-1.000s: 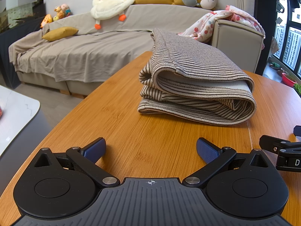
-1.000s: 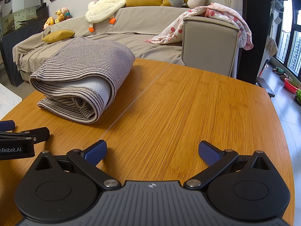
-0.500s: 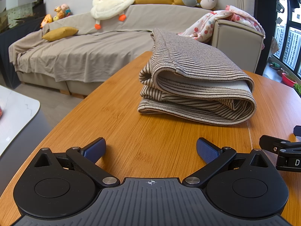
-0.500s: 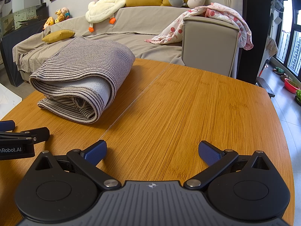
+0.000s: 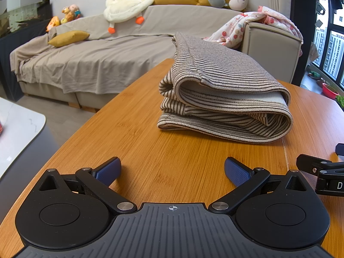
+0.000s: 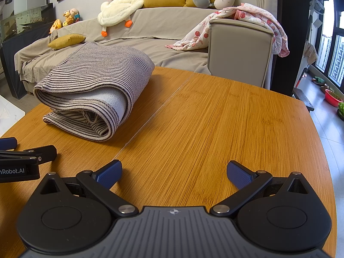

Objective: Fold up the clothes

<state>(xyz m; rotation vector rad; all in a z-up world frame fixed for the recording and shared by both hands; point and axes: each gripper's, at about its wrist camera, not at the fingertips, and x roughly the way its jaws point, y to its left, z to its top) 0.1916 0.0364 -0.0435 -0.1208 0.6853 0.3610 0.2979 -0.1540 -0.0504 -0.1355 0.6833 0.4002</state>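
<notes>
Looking along the left gripper (image 5: pixel 172 169), we hold its jaws wide and empty, short of the folded striped garment (image 5: pixel 223 99) on the wooden table (image 5: pixel 129 133), while from the right gripper (image 6: pixel 174 171), equally wide, the garment (image 6: pixel 94 94) lies ahead-left, seemingly finished.

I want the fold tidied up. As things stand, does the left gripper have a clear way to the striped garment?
Probably yes. The left gripper is open, with only bare wooden table between it and the folded striped garment straight ahead.

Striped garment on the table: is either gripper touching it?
No: the striped garment lies folded, apart from the open left gripper and right gripper.
</notes>
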